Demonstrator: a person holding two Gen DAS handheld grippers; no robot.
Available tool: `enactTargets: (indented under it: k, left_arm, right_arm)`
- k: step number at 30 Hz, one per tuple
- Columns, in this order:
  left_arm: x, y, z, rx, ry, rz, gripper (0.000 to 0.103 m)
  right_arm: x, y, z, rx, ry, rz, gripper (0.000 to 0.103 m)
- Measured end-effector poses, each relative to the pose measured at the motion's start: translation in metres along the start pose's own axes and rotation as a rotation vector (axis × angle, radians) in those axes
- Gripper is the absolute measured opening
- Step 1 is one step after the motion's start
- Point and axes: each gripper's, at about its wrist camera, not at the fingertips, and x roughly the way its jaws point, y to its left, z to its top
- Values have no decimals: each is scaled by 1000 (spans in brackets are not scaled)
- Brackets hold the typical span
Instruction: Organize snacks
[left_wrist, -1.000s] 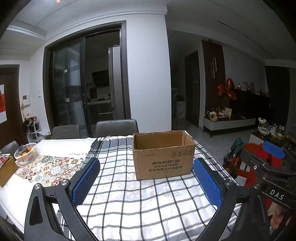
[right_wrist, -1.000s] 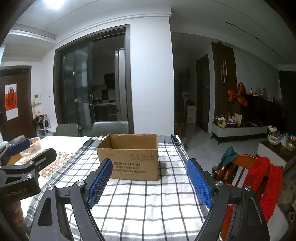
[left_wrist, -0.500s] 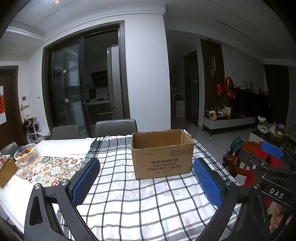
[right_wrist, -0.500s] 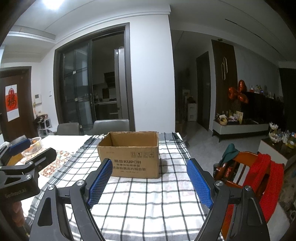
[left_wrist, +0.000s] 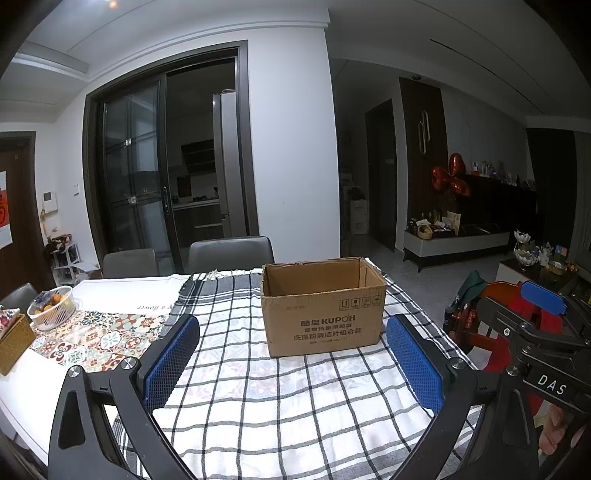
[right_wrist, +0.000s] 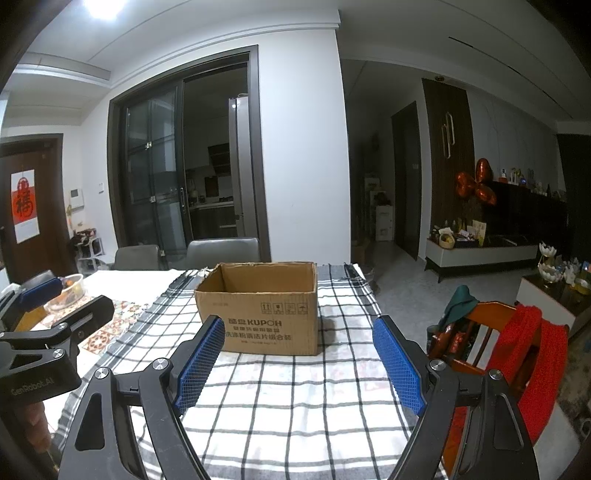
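Left wrist view: the left hand-held gripper (left_wrist: 291, 363) hovers over the checked cloth (left_wrist: 258, 398) on the tabletop (left_wrist: 122, 291), its blue pads wide apart with nothing between them. An open cardboard box (left_wrist: 322, 314) stands upright on the cloth ahead, in line with the gap; what lies in it cannot be seen. A white basket of fruit (left_wrist: 51, 306) sits far left. In the right wrist view the right hand-held gripper (right_wrist: 297, 363) likewise has its pads spread and empty, the box (right_wrist: 258, 314) just beyond them. A wooden chair (right_wrist: 491, 332) draped in red stands right of the tabletop.
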Motion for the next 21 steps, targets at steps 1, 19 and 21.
enactTargets:
  k: [1,19,21]
  left_arm:
    - [0,0,0,0,1,0,103]
    - [4,1,-2,-10,17,-1,103]
    - [5,1,-3,-11,18,-3,103]
  right_arm:
    - [0,0,0,1,0,1,83]
    - [-2,1,-2,3,5,0,83]
    - [-2,2,-4,3,7,0,83]
